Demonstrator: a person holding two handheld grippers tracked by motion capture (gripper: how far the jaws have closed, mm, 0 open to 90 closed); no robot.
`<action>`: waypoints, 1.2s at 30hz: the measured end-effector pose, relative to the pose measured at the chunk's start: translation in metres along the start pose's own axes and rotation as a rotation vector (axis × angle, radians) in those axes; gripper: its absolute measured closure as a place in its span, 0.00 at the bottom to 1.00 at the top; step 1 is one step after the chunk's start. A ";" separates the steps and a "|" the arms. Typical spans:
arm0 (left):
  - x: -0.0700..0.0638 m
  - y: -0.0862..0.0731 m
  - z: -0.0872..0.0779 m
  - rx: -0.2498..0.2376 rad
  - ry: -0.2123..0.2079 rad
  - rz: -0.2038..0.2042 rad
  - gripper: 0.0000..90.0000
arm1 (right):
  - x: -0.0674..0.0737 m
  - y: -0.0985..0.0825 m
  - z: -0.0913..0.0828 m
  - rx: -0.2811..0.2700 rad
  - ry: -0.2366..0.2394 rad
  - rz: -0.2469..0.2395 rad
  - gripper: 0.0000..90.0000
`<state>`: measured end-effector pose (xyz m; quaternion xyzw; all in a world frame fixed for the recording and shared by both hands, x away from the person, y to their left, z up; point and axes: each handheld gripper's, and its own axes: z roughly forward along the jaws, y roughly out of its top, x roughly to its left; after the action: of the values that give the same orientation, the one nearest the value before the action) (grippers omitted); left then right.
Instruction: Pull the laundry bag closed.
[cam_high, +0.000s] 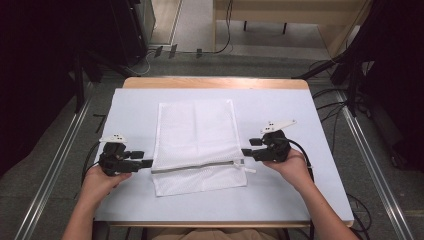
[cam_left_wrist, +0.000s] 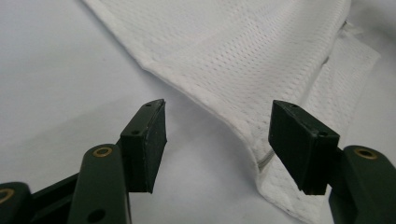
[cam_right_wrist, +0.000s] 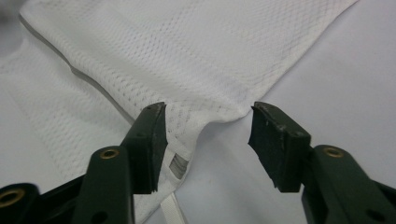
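Observation:
A white mesh bag (cam_high: 195, 140) lies flat on the table, with a grey zipper (cam_high: 197, 166) running across it near the front. My left gripper (cam_high: 148, 163) sits at the bag's left edge by the zipper's end. Its jaws stand open, and the bag's hem (cam_left_wrist: 243, 135) lies between them untouched. My right gripper (cam_high: 245, 151) is at the bag's right edge, also open. In the right gripper view the bag's corner (cam_right_wrist: 196, 116) lies between the pads, close to the left one, beside a white pull tab (cam_right_wrist: 176, 163).
A white sheet (cam_high: 280, 190) covers the table, with a wooden edge (cam_high: 215, 82) showing at the back. Dark stands and cables (cam_high: 345, 95) flank the table on the floor. A metal rail (cam_high: 50, 170) runs along the left.

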<state>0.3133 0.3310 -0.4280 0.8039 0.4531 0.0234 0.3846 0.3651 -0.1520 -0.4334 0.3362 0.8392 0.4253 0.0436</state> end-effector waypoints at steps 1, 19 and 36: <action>0.001 0.000 0.000 -0.005 0.007 -0.003 0.41 | 0.000 0.000 0.000 0.000 0.000 0.000 0.49; 0.017 -0.002 -0.009 -0.074 0.104 -0.071 0.40 | -0.043 -0.017 -0.017 -0.069 -0.181 0.136 0.33; 0.021 -0.001 -0.005 -0.054 0.127 -0.104 0.39 | -0.040 -0.020 -0.010 -0.019 -0.173 0.103 0.25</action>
<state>0.3229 0.3499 -0.4323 0.7654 0.5170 0.0667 0.3773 0.3821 -0.1912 -0.4505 0.4140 0.8099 0.4040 0.0973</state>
